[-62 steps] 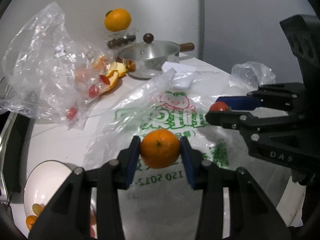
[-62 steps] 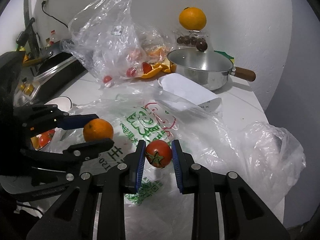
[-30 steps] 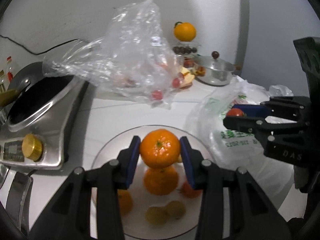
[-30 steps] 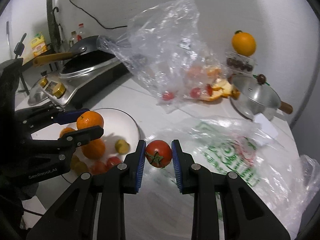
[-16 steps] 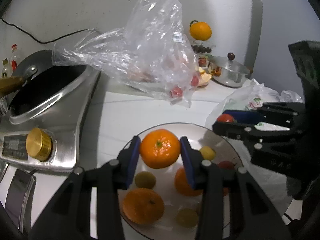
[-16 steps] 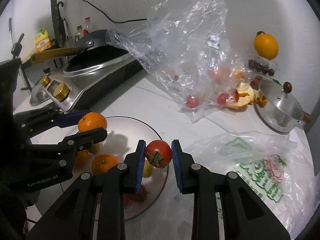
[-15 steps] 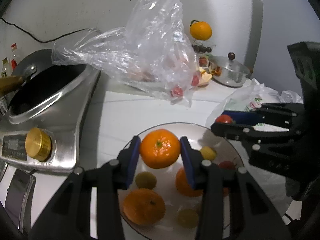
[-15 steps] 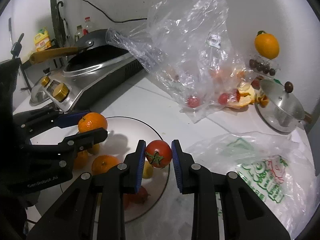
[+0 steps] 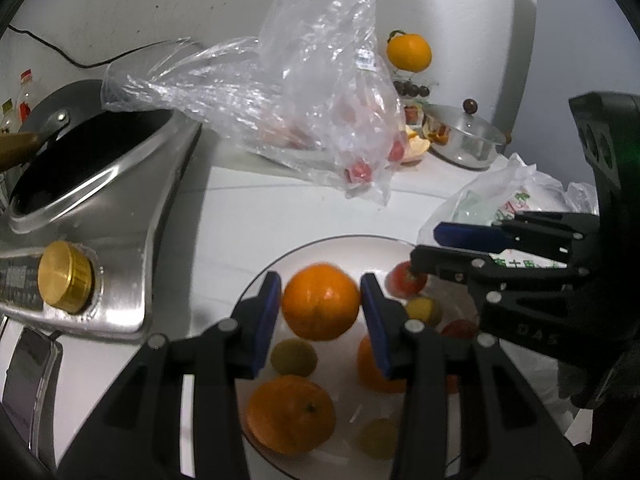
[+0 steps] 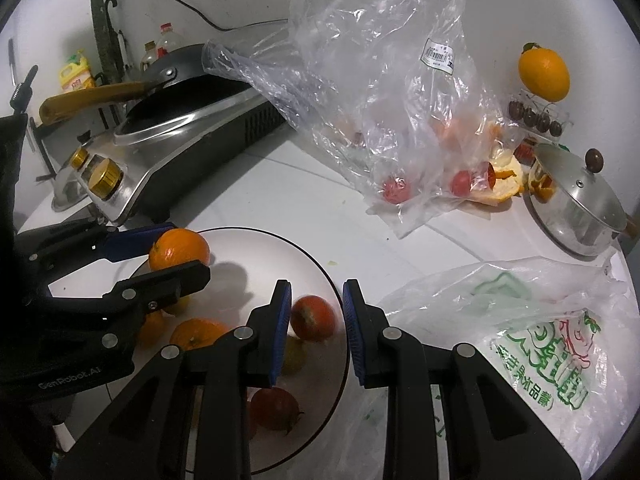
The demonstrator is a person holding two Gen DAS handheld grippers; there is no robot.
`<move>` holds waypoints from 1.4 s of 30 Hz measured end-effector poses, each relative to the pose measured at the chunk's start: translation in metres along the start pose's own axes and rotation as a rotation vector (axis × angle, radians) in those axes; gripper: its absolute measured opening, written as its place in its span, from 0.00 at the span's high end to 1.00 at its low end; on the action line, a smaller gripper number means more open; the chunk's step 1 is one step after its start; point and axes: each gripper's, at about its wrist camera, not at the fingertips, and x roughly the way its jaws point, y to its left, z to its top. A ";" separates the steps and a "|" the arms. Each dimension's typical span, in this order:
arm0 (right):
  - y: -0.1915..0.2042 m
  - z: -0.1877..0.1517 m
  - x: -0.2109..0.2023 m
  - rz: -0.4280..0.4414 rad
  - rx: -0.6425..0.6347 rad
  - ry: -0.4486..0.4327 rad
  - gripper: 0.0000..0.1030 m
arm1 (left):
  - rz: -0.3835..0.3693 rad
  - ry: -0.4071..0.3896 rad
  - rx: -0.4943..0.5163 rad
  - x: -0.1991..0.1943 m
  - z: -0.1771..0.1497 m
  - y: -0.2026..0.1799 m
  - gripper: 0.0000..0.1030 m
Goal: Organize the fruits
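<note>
A white plate (image 9: 320,246) (image 10: 260,248) holds several oranges, small yellow-green fruits and tomatoes. My left gripper (image 9: 321,302) (image 10: 176,248) is over the plate with its jaws parted a little wider than the orange (image 9: 320,300) (image 10: 179,249) between them; the orange looks blurred. My right gripper (image 10: 314,316) (image 9: 424,246) is open over the plate's right side, and the red tomato (image 10: 313,317) (image 9: 404,278) sits blurred and free between its pads, just below them.
A steel stove with a black wok (image 9: 80,168) (image 10: 180,112) stands left of the plate. A clear bag with tomatoes (image 9: 320,92) (image 10: 392,92) lies behind. A printed plastic bag (image 10: 520,320) lies right. A lidded pot (image 10: 576,200) and an orange (image 10: 544,74) stand far right.
Both grippers moved from the printed bag to above the plate. In the last half second both opened: the tomato left the right pads and the left pads parted from the orange.
</note>
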 end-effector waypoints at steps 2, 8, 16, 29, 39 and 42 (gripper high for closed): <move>0.000 0.000 -0.001 -0.003 0.000 -0.003 0.70 | 0.002 -0.007 0.001 -0.003 0.000 -0.001 0.58; 0.000 -0.001 -0.013 -0.015 -0.001 -0.023 0.68 | 0.019 -0.025 -0.005 -0.015 -0.001 -0.004 0.49; -0.001 -0.009 -0.050 -0.063 0.009 -0.069 0.61 | 0.020 -0.071 -0.011 -0.044 -0.002 -0.016 0.47; 0.001 -0.040 -0.122 -0.128 0.030 -0.153 0.61 | 0.009 -0.147 -0.030 -0.102 -0.018 -0.050 0.27; 0.008 -0.064 -0.187 -0.172 0.036 -0.241 0.51 | -0.003 -0.203 -0.058 -0.155 -0.033 -0.081 0.12; 0.010 -0.072 -0.208 -0.189 0.037 -0.276 0.49 | -0.006 -0.240 -0.054 -0.175 -0.038 -0.091 0.12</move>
